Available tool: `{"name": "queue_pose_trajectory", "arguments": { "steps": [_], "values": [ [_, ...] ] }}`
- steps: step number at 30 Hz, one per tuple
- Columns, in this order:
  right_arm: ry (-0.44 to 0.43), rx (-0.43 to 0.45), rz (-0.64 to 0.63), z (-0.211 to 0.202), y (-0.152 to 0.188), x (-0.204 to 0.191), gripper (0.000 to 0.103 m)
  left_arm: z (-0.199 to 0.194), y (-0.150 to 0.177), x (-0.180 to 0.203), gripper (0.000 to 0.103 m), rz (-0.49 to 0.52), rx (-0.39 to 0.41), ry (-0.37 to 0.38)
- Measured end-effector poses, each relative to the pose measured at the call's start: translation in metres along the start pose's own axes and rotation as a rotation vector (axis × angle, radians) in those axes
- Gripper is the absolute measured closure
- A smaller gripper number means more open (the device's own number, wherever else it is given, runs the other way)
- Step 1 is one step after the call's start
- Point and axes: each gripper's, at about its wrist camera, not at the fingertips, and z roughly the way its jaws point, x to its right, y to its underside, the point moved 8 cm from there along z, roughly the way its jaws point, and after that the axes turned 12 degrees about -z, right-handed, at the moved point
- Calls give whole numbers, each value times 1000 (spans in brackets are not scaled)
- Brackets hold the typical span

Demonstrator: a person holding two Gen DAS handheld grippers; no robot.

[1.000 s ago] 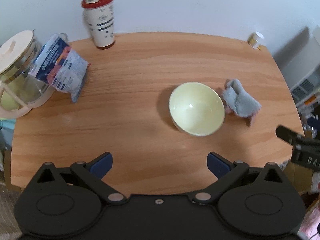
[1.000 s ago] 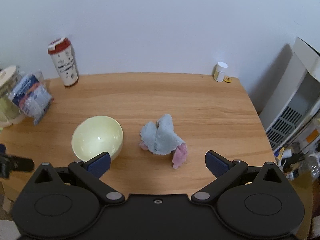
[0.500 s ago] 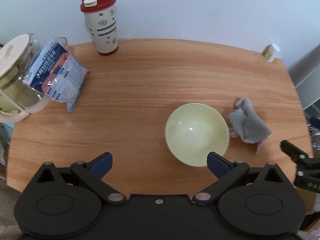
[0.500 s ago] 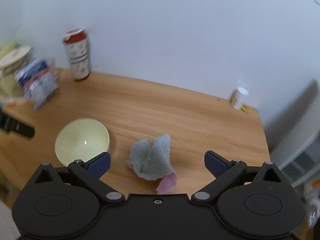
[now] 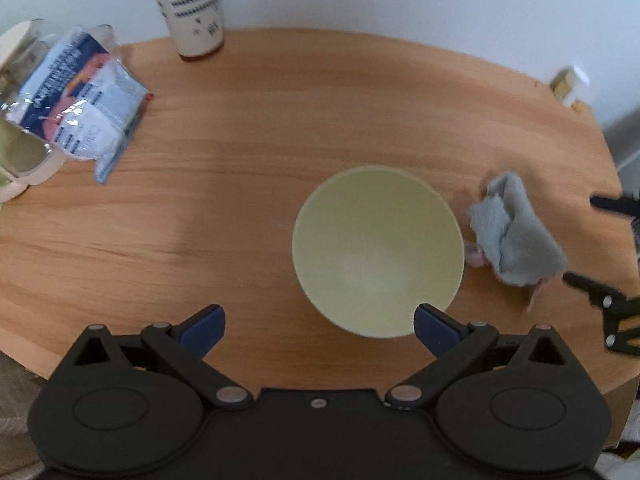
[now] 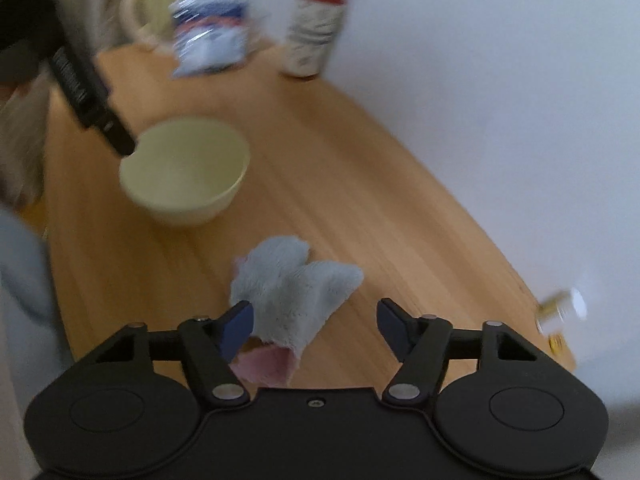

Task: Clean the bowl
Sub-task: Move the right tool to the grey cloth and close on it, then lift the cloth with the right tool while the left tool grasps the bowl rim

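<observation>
White wall backs the table (image 5: 240, 152); both tongs, left (image 5: 318, 330) and right (image 6: 312, 324), gape: right should pinch the cloth (image 6: 292, 292) bunched, left steady the bowl (image 5: 378, 250) by its rim

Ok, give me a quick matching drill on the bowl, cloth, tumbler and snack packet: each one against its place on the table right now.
Things:
1. bowl
2. cloth
3. tumbler
4. snack packet

Places:
A. at the back edge, against the wall
B. far left, leaning on the jug
C. mid-table, rim beside the left gripper's right fingertip
D. lying just right of the bowl, in front of the right gripper's open jaws

Pairs: 1-C, 2-D, 3-A, 4-B
</observation>
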Motion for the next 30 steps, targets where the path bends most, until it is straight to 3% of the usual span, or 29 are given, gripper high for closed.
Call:
{"name": "queue_pose_trajectory", "arguments": {
  "steps": [10,14,17,21,25,27,30],
  "values": [
    [-171,-56,-394,25,-6,-11,33,34,-3,-1,0,64,-45,10],
    [-214,-79,-435,37,-10,-13,35,36,-9,-5,1,49,-56,40],
    [-250,-117,-370,48,-8,-7,48,38,-12,-7,1,67,-50,46],
    [-276,-174,-189,63,-6,1,48,48,-16,-9,2,80,-71,76],
    [-264,-214,3,70,1,5,48,54,-22,-7,11,110,-77,99],
    [-238,-220,74,71,5,5,58,56,-24,-5,12,137,-79,121],
    [-199,-218,123,69,8,2,65,60,-24,-5,27,160,-94,139]
  ]
}}
